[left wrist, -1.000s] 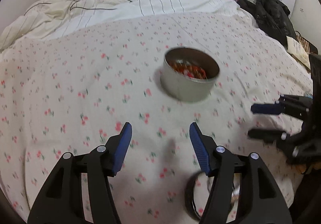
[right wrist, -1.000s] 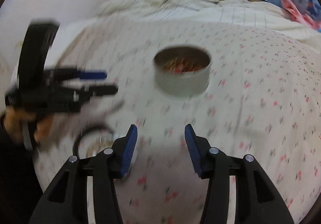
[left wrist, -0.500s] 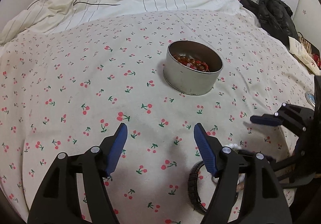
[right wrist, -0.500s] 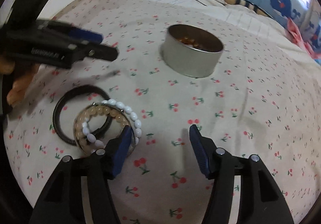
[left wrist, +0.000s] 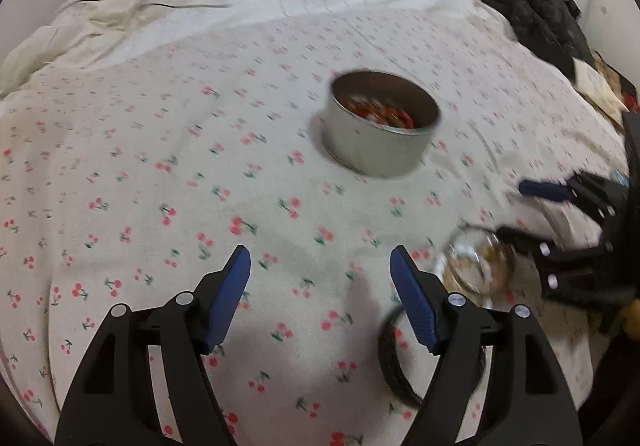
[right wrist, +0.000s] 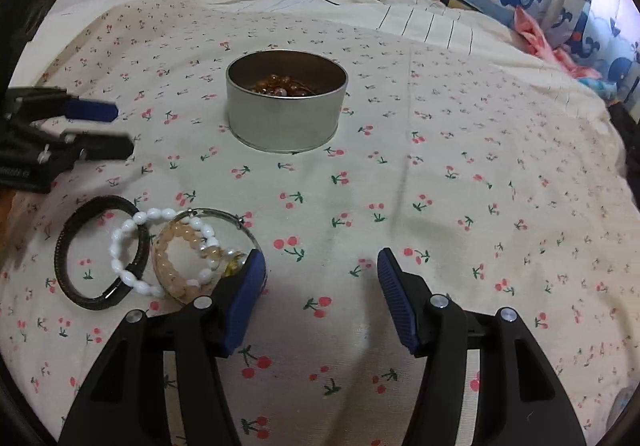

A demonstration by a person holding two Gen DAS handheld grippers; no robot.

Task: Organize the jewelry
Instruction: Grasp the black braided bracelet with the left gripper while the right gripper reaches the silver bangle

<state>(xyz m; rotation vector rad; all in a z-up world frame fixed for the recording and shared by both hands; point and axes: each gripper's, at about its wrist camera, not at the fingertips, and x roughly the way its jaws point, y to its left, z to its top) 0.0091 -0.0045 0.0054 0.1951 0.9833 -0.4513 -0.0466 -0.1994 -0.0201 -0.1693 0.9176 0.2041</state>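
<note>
Lower now than a second ago, the right gripper [right wrist: 320, 274] shows the bracelets sharply at its 9 o'clock where its view was earlier a blur, and its blue ribbed jaws have just been opening, with only bedding between them. A cream bedspread [right wrist: 460, 174] printed with small red cherries covers the bed, rumpled toward a striped white quilt [right wrist: 424, 22] at 12 o'clock, with broad bare cloth at 3 o'clock. A round, straight-walled metal tin [right wrist: 286, 122] stands upright on the spread at 12 o'clock from both grippers, amber and red beads [right wrist: 280, 86] lying inside. From the right wrist view, the left gripper [right wrist: 120, 128] hangs at 10 o'clock, near the bracelets but not touching them. The left gripper [left wrist: 320, 270] has kept its place, its jaws just opened further, standing apart over bare cloth. Four bracelets lie overlapping on the spread: a dark woven band [right wrist: 66, 246] farthest out, a white oval-bead strand [right wrist: 128, 278] crossing it, a thin silver bangle [right wrist: 224, 212] and a peach round-bead strand [right wrist: 168, 266] within it. The right gripper's left finger [right wrist: 244, 286] covers the bangle's near edge; whether it touches cannot be told. In the left wrist view the same cluster sits blurred at 3 o'clock.
</note>
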